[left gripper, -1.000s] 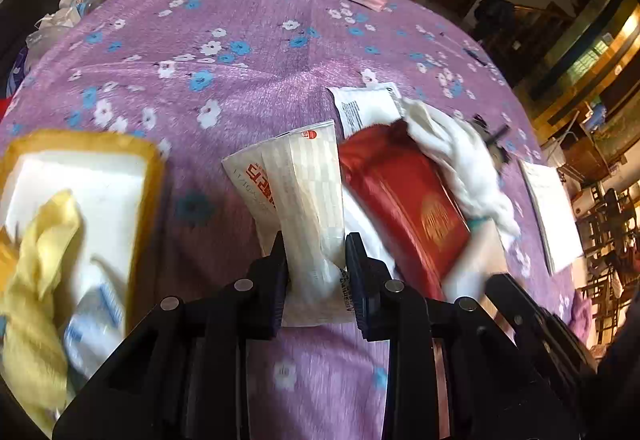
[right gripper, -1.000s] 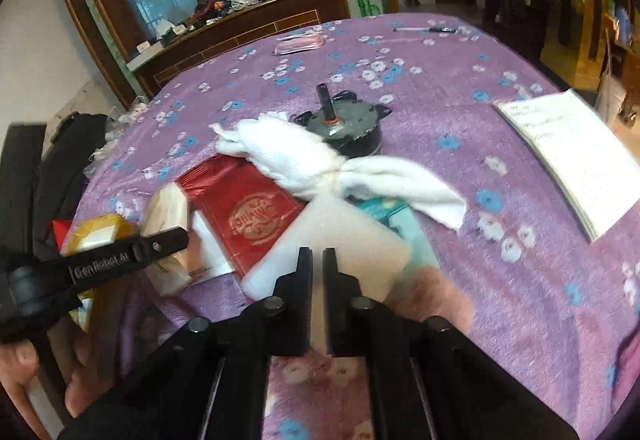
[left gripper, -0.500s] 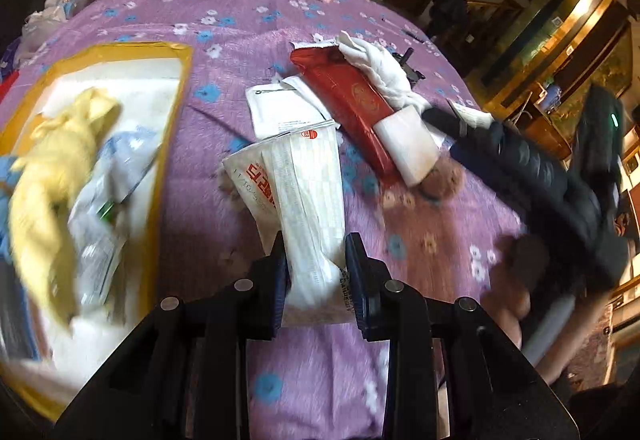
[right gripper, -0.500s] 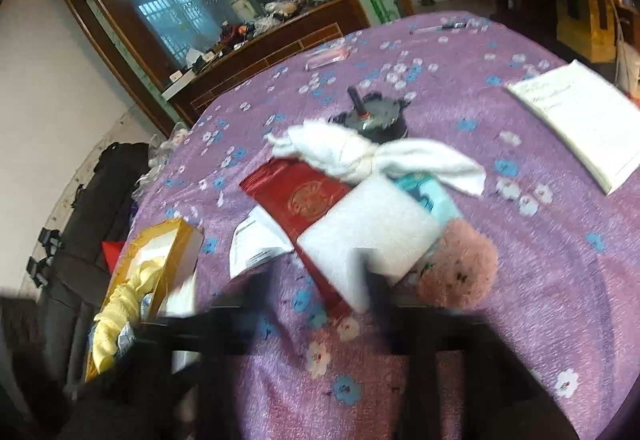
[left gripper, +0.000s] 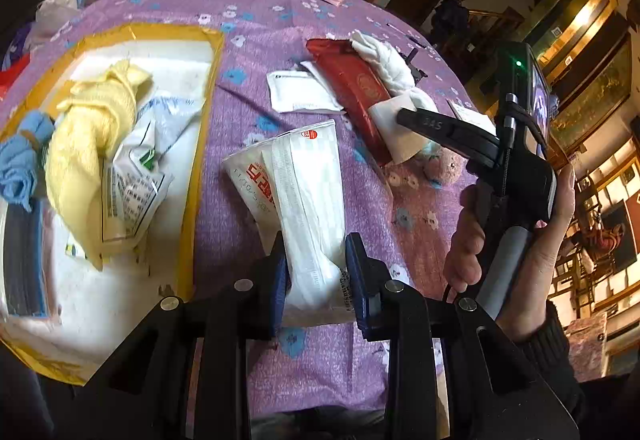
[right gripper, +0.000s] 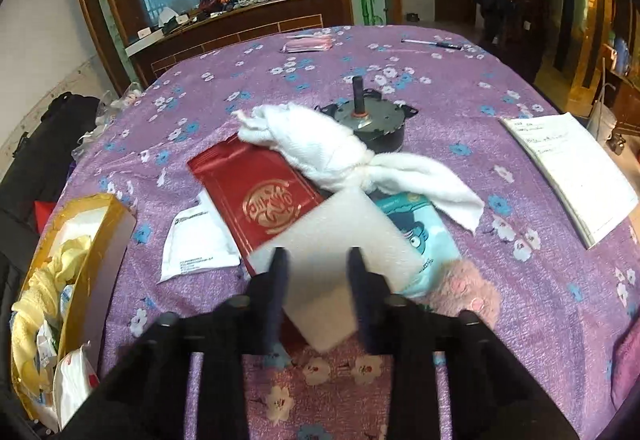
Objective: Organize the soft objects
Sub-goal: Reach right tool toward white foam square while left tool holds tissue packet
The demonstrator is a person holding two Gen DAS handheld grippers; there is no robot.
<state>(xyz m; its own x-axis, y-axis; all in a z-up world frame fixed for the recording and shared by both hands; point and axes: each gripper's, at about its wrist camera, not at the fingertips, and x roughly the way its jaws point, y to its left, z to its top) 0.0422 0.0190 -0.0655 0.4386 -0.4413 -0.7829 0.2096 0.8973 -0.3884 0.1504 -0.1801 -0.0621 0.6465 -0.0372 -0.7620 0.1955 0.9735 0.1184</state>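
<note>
Pinching a crinkly white packet (left gripper: 308, 199) in left tool (left gripper: 316, 272)

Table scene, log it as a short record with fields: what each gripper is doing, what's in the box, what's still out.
left gripper: shut on tissue pack
right gripper: jaws closing, white foam pad between them
yellow box: yellow cloth, blue cloth, printed packets
still out: red pouch, white towel, pink plush, white packet
</note>
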